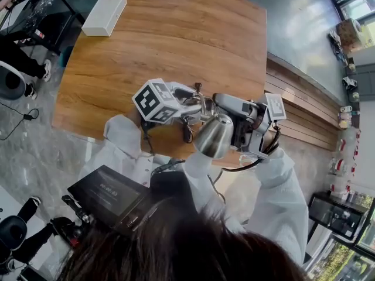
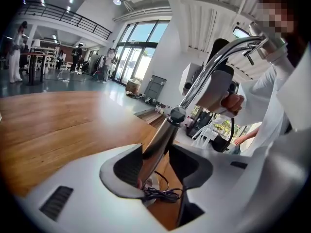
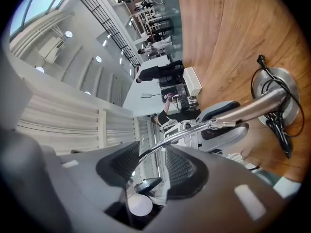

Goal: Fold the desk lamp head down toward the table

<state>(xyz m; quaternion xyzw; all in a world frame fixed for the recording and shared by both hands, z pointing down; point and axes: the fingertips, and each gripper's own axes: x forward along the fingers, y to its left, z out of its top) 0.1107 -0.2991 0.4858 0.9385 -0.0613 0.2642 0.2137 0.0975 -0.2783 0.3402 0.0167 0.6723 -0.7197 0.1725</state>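
Lamp head: we see the lamp head (image 1: 214, 136), a metal cone, up in the air over the near edge of the table (image 1: 176, 34), between the two grippers and well clear of the wood.
Arm: the thin chrome arm (image 3: 182, 134) runs from the head back to a dark joint (image 2: 177, 114) at the top of the stem.
Stem: the thick metal stem (image 2: 158, 144) rises from the base, tilted rather than upright.
Base: the round metal base (image 3: 286, 84) sits flat on the table near its near edge; a black cord (image 2: 163, 194) lies bundled at it.
Left gripper: the left gripper (image 2: 160, 166) is low on the stem, with a jaw on either side. The stem lies against one pad and we see a gap at the other, so we read it as released, not clamping.
Right gripper: the right gripper (image 3: 148, 166) is up near the head, jaws spread wide with the thin arm passing between them. As far as we can see neither pad presses on it, so it is released too.
Sleeves: white sleeves (image 1: 281, 198) reach in from below to both grippers.
Box: a white box (image 1: 104, 14) lies at the table's far left corner, well apart from the base.
Bench: a slatted wooden bench (image 1: 299, 107) runs along the table's right side.
Background: people (image 2: 77, 57) stand far off in the hall, too small for us to tell more.
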